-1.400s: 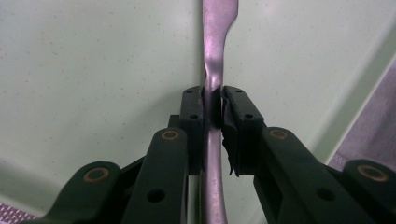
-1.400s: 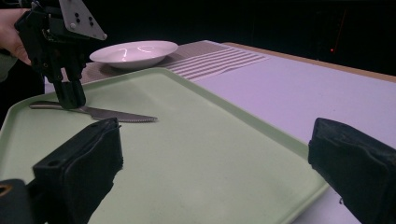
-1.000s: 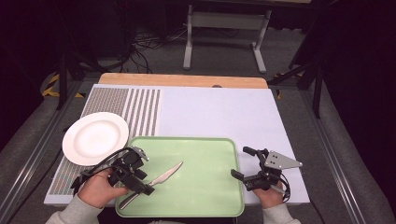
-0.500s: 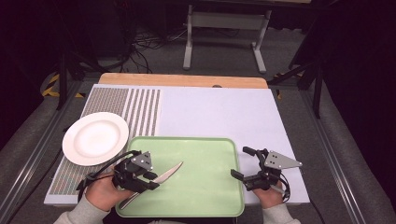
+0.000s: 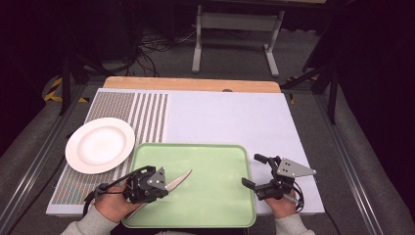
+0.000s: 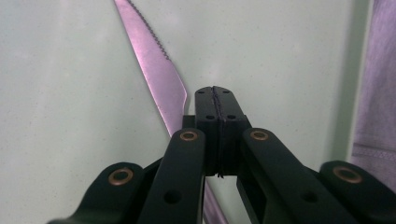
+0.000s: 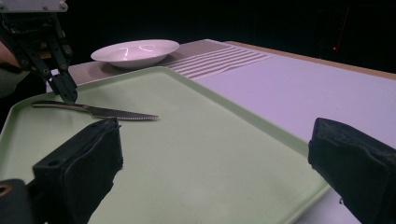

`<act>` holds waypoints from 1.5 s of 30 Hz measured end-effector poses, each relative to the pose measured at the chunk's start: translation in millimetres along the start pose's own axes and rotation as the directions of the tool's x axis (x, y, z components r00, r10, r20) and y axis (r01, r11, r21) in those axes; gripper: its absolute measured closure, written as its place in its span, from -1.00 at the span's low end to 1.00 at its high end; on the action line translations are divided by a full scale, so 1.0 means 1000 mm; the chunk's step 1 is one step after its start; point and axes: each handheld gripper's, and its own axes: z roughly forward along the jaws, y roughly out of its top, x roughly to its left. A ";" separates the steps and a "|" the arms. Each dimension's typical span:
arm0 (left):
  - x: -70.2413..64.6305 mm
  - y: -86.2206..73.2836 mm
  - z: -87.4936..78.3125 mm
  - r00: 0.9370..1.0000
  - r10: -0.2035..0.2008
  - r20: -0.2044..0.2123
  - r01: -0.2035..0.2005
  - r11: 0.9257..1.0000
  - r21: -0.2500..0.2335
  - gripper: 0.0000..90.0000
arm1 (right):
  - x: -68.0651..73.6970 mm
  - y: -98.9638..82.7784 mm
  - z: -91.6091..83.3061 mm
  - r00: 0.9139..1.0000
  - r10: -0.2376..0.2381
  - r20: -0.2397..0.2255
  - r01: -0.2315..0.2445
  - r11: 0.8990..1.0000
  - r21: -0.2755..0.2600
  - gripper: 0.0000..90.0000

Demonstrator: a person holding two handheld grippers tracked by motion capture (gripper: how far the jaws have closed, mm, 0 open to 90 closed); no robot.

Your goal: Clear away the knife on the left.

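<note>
A steel knife with a serrated blade lies flat on the green tray, at its left half. My left gripper has just been closing; its pads now meet over the knife near where handle and blade join. The tips touch the knife, and no blade shows between the pads. Whether they pinch it is hidden. My right gripper stands open at the tray's right rim, jaws wide, nothing between them. From there the left gripper appears at the far left.
A white plate sits on the striped mat left of the tray. The white tabletop stretches behind and to the right. A wooden strip runs along the far edge.
The left gripper slid right along the tray toward the knife and its jaws came together over it. The knife, the plate and the right gripper have stayed where they were.
</note>
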 end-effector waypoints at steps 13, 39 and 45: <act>0.000 0.000 0.011 1.000 -0.010 0.027 0.008 0.998 0.062 1.00 | 0.000 0.000 -0.001 1.000 -0.002 0.001 0.002 1.000 -0.005 -0.92; 0.009 -0.006 0.014 0.997 -0.074 0.006 0.074 0.994 0.078 1.00 | 0.000 0.000 -0.001 1.000 -0.004 0.003 0.004 1.000 -0.005 -0.92; 0.012 -0.010 0.012 0.995 -0.103 -0.002 0.103 0.992 0.070 1.00 | 0.000 0.000 -0.001 1.000 -0.004 0.004 0.004 1.000 -0.005 -0.92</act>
